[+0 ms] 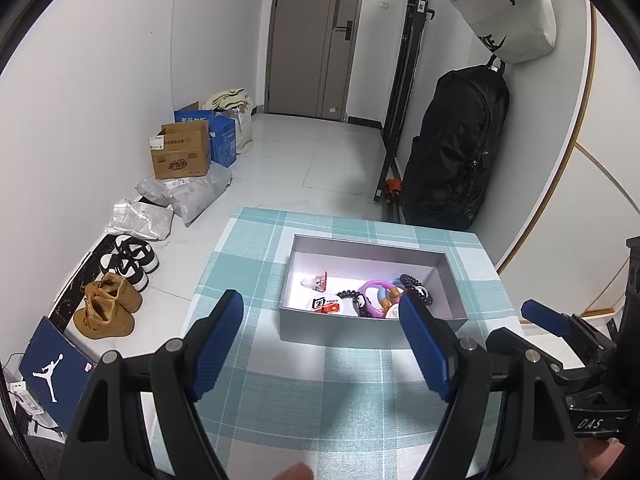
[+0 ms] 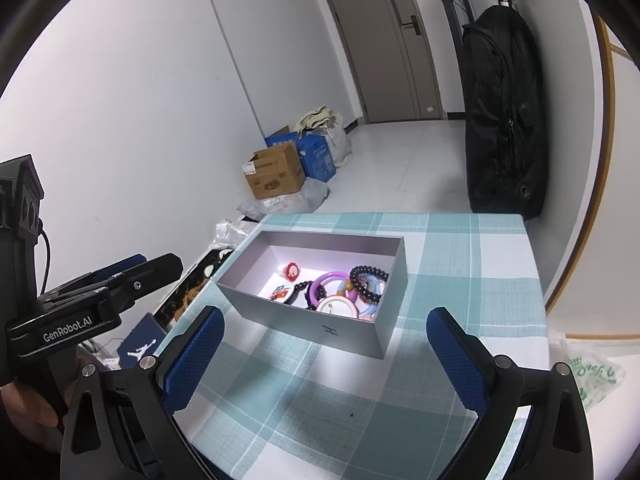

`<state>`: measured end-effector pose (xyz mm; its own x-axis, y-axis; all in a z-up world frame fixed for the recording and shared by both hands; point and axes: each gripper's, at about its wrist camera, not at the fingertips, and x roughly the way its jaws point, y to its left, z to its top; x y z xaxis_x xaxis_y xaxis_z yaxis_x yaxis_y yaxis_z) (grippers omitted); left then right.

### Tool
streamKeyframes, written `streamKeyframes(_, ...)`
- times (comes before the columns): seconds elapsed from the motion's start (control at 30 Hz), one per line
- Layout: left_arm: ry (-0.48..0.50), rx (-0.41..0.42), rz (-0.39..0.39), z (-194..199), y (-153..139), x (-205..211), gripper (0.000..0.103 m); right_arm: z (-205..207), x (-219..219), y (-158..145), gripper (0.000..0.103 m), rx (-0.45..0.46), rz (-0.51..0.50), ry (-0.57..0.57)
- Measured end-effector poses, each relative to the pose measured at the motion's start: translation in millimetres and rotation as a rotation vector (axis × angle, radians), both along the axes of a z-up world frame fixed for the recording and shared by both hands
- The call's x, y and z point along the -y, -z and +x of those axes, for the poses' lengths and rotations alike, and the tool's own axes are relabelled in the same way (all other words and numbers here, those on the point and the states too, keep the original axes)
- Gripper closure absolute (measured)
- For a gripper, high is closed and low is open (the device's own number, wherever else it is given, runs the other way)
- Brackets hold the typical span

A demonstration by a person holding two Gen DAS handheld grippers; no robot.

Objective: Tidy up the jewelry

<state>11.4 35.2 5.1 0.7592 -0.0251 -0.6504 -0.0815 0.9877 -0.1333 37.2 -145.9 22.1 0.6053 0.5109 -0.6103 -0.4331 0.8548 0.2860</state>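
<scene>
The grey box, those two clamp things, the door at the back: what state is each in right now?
Grey box: lid off, upright on the checked tablecloth, jewelry piled inside.
Purple ring: lying in the box among the other pieces.
Black bead bracelet: lying in the box.
Left gripper: jaws open, holding nothing, short of the box.
Right gripper: jaws open, holding nothing.
Door: closed.
Black bag: zipped, upright against the wall.

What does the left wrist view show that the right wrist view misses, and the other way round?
Only the left wrist view shows the tan boots, the black-and-white sneakers and the hanging beige bag. Only the right wrist view shows the green-printed plastic bag and the logo on the box front. Both show the grey box of jewelry on the checked tablecloth, the door and the black backpack.
</scene>
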Motion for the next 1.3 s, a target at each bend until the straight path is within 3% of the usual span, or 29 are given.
streamKeyframes(0.27,-0.009,-0.022,-0.028,1.9,2.0,-4.1,0.027,0.5,1.6,2.0,0.001,-0.011,0.002,-0.001)
streamKeyframes(1.3,0.006,-0.002,0.004,0.6,1.3,0.6,0.026,1.9,-0.4,4.1,0.001,-0.021,-0.010,0.006)
